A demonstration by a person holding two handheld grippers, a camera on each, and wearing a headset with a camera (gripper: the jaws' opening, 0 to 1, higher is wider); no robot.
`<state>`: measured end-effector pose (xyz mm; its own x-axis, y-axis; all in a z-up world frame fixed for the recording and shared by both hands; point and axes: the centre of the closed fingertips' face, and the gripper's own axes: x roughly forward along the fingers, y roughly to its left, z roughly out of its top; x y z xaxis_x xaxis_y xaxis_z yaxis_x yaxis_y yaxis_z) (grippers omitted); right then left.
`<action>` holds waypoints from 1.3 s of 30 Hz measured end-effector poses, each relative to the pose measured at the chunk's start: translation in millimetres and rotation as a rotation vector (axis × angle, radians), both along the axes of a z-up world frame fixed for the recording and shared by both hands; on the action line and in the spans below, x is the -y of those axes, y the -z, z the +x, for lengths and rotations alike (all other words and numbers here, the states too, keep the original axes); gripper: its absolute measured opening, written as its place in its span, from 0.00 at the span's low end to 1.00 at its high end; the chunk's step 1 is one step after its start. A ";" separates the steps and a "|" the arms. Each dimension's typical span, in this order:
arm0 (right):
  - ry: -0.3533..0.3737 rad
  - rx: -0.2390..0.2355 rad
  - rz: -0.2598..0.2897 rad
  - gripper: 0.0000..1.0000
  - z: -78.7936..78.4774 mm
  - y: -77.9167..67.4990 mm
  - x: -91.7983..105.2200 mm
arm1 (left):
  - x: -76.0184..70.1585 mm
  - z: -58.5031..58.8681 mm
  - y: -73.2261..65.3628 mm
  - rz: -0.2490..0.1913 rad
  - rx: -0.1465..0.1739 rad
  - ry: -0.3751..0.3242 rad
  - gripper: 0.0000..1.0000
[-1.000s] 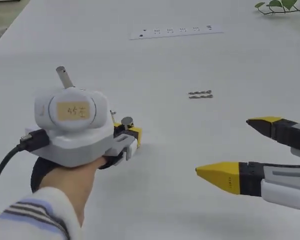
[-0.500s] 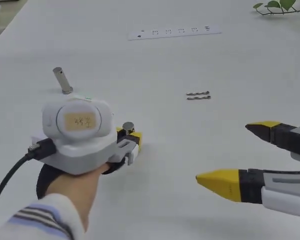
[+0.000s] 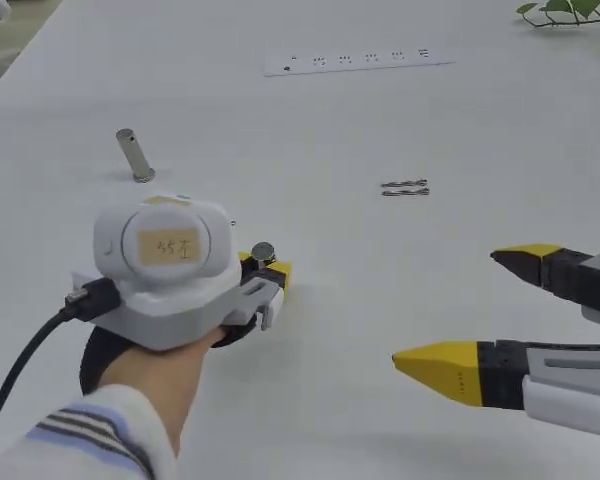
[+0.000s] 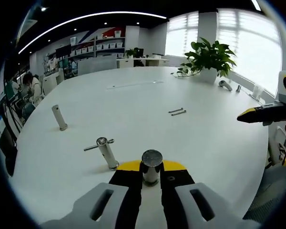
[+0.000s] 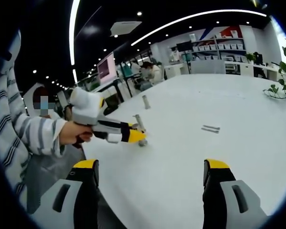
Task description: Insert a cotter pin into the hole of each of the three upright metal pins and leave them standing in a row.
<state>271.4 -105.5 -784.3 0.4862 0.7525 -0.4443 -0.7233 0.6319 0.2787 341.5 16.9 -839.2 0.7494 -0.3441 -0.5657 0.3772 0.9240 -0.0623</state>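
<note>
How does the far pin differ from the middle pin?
The middle pin has a cotter pin through its hole; the far pin has none. The middle pin stands beside the left claw, which grips the near pin; the far pin stands well off. Both are metal, upright and ungripped.

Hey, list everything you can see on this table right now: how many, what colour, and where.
metal pins: three, silver, upright on the table's left; one alone at the back, one with a cotter pin through it, one between the jaws of the left tongs
loose cotter pins: two, silver, side by side mid-table
power strip: one, white, far end
potted plant: one, green, far right
table: one, white
left tongs: black, yellow tips, shut on a pin
right tongs: black, yellow tips, open, holding nothing
</note>
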 end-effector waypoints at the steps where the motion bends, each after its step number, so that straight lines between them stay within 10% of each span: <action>1: 0.000 -0.001 0.000 0.92 -0.2 0.3 -0.1 | 0.1 0.3 -0.4 -0.011 0.002 -0.003 0.12; 34: -0.020 0.009 -0.034 0.92 2.8 0.0 4.6 | -0.5 -19.6 -3.0 -0.089 -0.068 0.059 0.21; 39: -0.041 0.025 -0.076 0.91 11.4 -1.2 12.9 | -1.8 -20.2 -9.6 -0.123 -0.039 0.087 0.24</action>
